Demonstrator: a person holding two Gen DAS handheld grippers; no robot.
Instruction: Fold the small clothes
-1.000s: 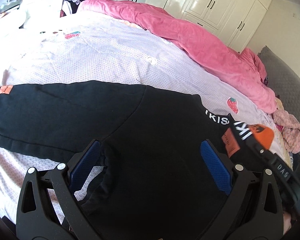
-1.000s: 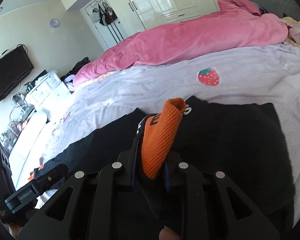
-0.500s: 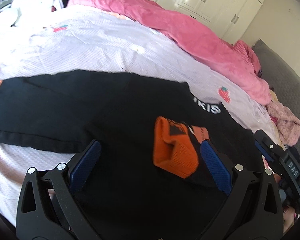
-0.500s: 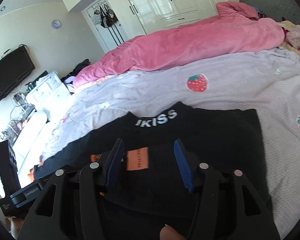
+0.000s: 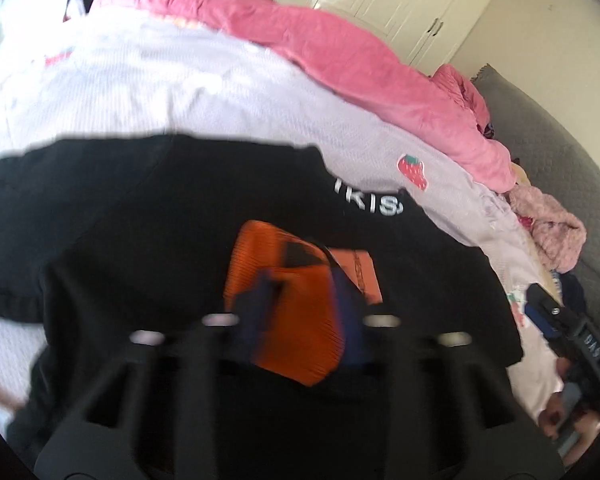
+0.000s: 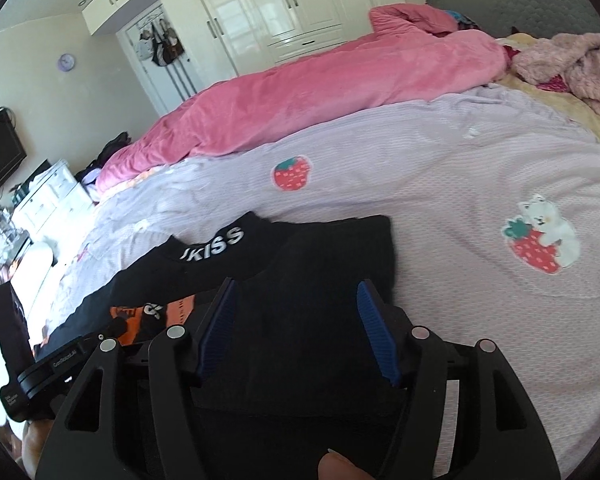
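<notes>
A black sweater lies flat on the bed, its collar lettered in white. One sleeve is folded over the body and ends in an orange cuff. My left gripper is blurred and shut on that cuff, a blue pad on each side of it. My right gripper hovers over the sweater's right half, its jaws opening, with only flat black cloth below and nothing pressed between the pads. In the right wrist view the cuff shows at the lower left beside the left gripper's body.
A lilac sheet with strawberry patches covers the bed. A pink duvet is bunched along the far side. A fluffy pink garment lies near the grey headboard. White wardrobes stand behind.
The right gripper let go of the orange cuff, laid the sleeve on the sweater and moved right, opening wider. The left gripper moved in and shut on the cuff.
</notes>
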